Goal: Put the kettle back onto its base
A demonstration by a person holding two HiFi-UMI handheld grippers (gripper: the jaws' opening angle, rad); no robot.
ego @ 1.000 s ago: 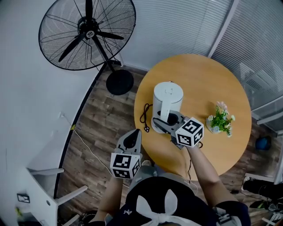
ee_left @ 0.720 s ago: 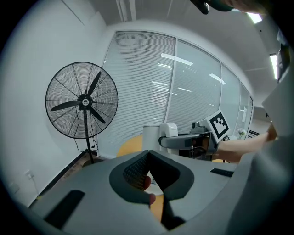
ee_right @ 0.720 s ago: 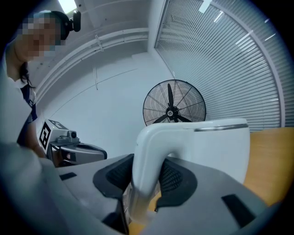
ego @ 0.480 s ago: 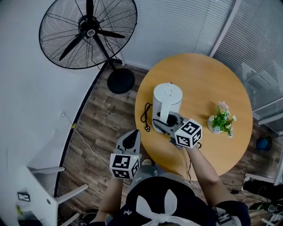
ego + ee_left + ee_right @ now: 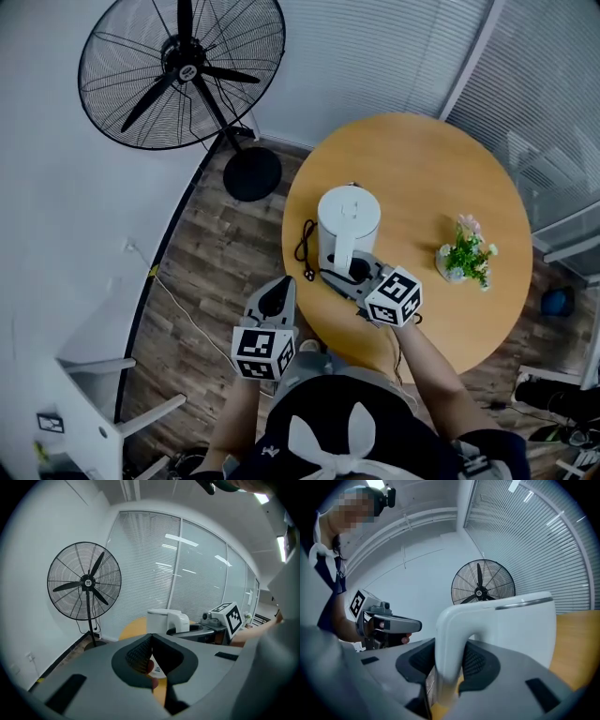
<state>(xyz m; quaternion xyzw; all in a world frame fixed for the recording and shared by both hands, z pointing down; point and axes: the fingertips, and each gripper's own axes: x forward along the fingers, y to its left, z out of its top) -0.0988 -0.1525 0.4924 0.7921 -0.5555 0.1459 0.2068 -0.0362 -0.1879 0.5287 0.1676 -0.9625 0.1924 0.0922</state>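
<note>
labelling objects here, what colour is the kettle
The kettle is white; the head view shows it best.

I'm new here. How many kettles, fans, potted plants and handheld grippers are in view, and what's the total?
Kettle: 1
Fan: 1
Potted plant: 1
Grippers: 2, left gripper and right gripper, whose jaws have just closed further on the kettle's handle
Total: 5

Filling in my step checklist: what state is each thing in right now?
kettle, upright, lid shut
right hand-held gripper, jaws just been closing, shut on kettle
left hand-held gripper, shut, empty
fan, blades not spinning
power cord, plug loose on table
</note>
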